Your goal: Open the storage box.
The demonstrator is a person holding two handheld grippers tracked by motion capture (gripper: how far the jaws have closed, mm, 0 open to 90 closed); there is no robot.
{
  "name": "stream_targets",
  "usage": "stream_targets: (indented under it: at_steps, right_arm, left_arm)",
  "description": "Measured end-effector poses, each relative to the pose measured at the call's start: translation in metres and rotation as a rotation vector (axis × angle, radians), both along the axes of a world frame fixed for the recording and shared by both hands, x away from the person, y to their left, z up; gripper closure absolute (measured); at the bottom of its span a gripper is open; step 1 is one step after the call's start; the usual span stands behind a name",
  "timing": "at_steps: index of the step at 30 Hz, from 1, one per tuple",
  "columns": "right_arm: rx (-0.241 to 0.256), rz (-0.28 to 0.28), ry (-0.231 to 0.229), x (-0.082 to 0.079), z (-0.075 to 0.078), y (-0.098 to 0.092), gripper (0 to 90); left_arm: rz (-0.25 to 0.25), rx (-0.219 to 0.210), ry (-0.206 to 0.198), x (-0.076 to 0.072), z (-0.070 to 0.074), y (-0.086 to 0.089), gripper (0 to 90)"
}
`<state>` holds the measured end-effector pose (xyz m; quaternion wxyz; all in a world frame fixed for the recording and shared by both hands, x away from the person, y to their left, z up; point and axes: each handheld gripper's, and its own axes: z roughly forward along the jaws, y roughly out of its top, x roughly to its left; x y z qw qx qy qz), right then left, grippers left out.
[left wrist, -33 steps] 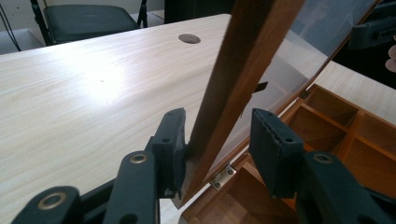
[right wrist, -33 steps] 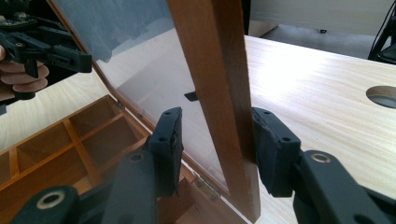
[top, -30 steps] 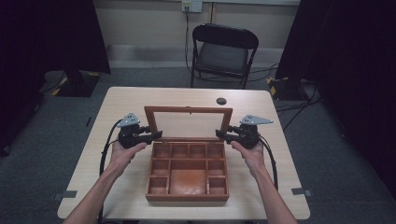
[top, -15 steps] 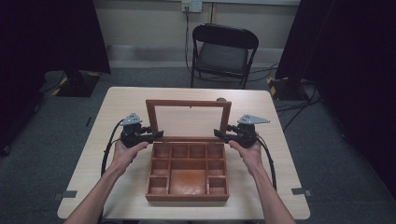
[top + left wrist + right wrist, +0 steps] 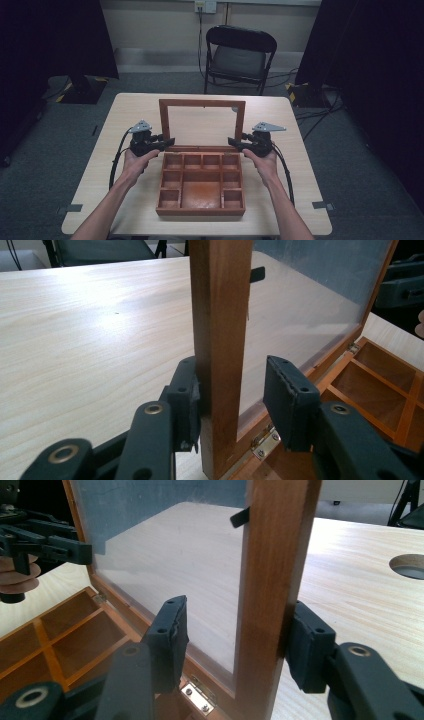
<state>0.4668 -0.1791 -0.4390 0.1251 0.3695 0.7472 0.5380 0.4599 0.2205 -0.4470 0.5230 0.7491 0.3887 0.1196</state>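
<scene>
A wooden box (image 5: 200, 207) with several empty compartments lies on the table. Its glass-paned lid (image 5: 202, 103) stands raised at the back on brass hinges (image 5: 265, 442). My left gripper (image 5: 167, 143) is open and straddles the lid's left side rail (image 5: 220, 315); the outer jaw touches the wood and the inner jaw stands off the glass. My right gripper (image 5: 235, 145) is open around the right side rail (image 5: 277, 555), with the outer jaw against the wood and the inner one apart. The left gripper (image 5: 50, 545) is also seen through the pane in the right gripper view.
The light wooden table (image 5: 125, 110) has a round cable hole (image 5: 407, 566) behind the lid's right corner. A black folding chair (image 5: 240, 55) stands beyond the far edge. Dark curtains hang at both sides. Bare tabletop lies left, right and behind the box.
The lid has swung further up and back, its top rail now higher in the high view. Both grippers moved away from me along with its side rails.
</scene>
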Motion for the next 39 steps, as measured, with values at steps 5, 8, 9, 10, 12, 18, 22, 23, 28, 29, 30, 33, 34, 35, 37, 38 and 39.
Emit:
stream_targets:
  at_steps: [5,8,9,10,12,18,22,23,28,29,30,33,34,35,37,38,39]
  right_arm:
    - [0.010,-0.017,0.003,0.004,-0.003,0.001,49.8]
    - [0.009,-0.021,0.005,0.004,-0.003,0.001,49.3]
    - [0.006,-0.024,0.008,0.005,-0.004,0.001,49.2]
    - [0.008,-0.024,0.010,0.005,-0.004,0.001,49.4]
    - [0.012,-0.028,0.015,0.006,-0.005,0.001,49.4]
    - [-0.003,-0.028,0.041,0.009,-0.010,0.003,45.6]
    - [-0.002,-0.034,0.054,0.012,-0.013,0.003,44.9]
    - [-0.003,-0.038,0.062,0.012,-0.014,0.003,44.5]
    - [0.005,-0.055,0.087,0.017,-0.020,0.005,42.1]
    - [0.009,-0.057,0.091,0.018,-0.021,0.005,41.6]
    - [0.009,-0.057,0.091,0.018,-0.021,0.005,41.6]
    - [0.006,-0.063,0.109,0.020,-0.024,0.007,37.9]
    - [0.003,-0.065,0.110,0.021,-0.024,0.008,37.3]
    - [0.003,-0.065,0.110,0.021,-0.024,0.008,37.3]
    - [-0.007,-0.068,0.121,0.021,-0.025,0.009,35.4]
    - [-0.021,-0.066,0.131,0.022,-0.027,0.010,33.6]
    - [-0.017,-0.065,0.140,0.022,-0.029,0.010,33.3]
  left_arm:
    - [-0.005,-0.002,0.013,0.003,-0.004,0.000,58.6]
    - [-0.012,0.007,0.029,0.004,-0.007,-0.001,57.5]
    - [-0.010,0.005,0.030,0.004,-0.007,-0.001,56.5]
    - [-0.008,0.002,0.033,0.005,-0.008,-0.001,55.8]
    - [-0.010,-0.004,0.038,0.005,-0.009,-0.001,55.8]
    - [-0.010,-0.015,0.072,0.009,-0.014,-0.001,55.5]
    - [-0.014,-0.044,0.102,0.012,-0.018,0.000,54.2]
    - [-0.017,-0.045,0.107,0.013,-0.019,0.000,53.9]
    - [-0.007,-0.063,0.135,0.016,-0.021,0.001,52.4]
    - [-0.007,-0.063,0.135,0.016,-0.021,0.001,52.1]
    - [-0.003,-0.057,0.137,0.016,-0.022,0.001,52.1]
    - [0.001,-0.076,0.159,0.018,-0.024,0.001,51.1]
    - [0.001,-0.072,0.164,0.018,-0.025,0.001,50.8]
    - [0.001,-0.072,0.164,0.018,-0.025,0.001,50.1]
    - [0.009,-0.063,0.180,0.019,-0.025,-0.001,47.2]
    - [0.013,-0.057,0.188,0.018,-0.025,-0.003,45.3]
    - [0.006,-0.051,0.199,0.019,-0.026,-0.004,44.1]
